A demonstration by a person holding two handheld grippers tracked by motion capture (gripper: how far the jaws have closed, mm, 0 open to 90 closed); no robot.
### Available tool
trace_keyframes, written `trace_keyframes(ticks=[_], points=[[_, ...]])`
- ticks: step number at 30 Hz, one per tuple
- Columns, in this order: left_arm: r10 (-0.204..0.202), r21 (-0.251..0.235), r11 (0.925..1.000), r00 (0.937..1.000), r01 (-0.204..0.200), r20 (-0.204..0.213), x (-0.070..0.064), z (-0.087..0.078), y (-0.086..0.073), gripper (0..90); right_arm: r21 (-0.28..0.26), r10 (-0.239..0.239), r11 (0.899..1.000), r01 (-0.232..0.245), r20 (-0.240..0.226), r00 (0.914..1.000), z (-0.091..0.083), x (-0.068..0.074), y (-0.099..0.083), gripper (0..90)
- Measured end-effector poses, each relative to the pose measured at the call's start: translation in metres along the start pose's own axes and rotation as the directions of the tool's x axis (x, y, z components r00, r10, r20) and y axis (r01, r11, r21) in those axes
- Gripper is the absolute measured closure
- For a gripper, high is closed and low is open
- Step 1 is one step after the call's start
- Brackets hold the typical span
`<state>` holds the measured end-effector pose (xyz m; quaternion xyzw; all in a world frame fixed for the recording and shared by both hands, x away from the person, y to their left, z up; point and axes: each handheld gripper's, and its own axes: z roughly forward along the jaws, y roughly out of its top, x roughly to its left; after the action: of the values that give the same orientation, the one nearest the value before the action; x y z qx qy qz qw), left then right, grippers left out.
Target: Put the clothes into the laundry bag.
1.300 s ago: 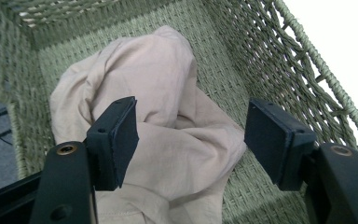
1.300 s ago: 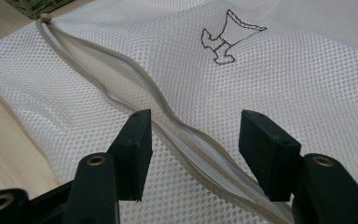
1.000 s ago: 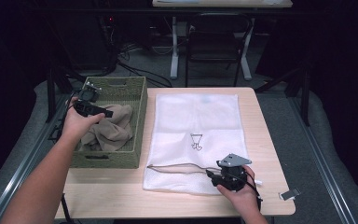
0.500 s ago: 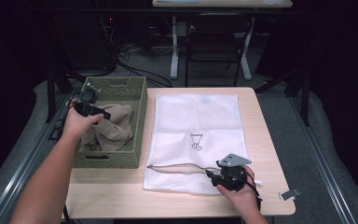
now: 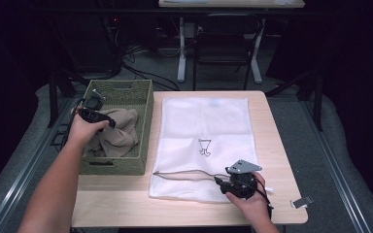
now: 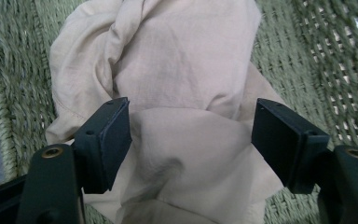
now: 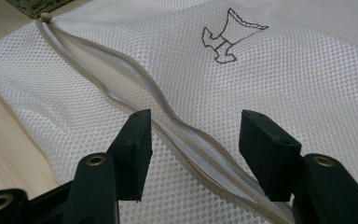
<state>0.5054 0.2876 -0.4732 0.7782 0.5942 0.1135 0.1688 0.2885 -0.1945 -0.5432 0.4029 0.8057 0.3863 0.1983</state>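
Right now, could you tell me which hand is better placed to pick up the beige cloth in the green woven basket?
Left. Its tongs are open astride the crumpled beige cloth in the green woven basket; the right tongs straddle the white mesh bag's zip.

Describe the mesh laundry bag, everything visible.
The mesh laundry bag is white, fine-holed netting, rectangular, lying flat and looks empty on the wooden table, beside the green woven basket. A small dark outline drawing sits near its middle. A beige zipper runs along the near end, wavy and partly open. The right gripper sits at that end, jaws open and straddling the zipper.
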Motion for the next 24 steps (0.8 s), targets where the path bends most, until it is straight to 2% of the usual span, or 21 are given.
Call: trace_keyframes(ticks=[9, 24], points=[[-0.025, 0.029, 0.9993, 0.9997, 0.025, 0.003, 0.004, 0.01, -0.001, 26.3, 0.002, 0.003, 1.0, -0.003, -0.003, 1.0, 0.001, 0.0, 0.0, 44.1], [-0.051, 0.063, 0.9967, 0.9987, 0.052, -0.006, 0.006, 0.024, -0.005, 18.5, 0.006, 0.002, 1.0, -0.002, -0.006, 1.0, 0.002, 0.0, -0.001, 44.0]])
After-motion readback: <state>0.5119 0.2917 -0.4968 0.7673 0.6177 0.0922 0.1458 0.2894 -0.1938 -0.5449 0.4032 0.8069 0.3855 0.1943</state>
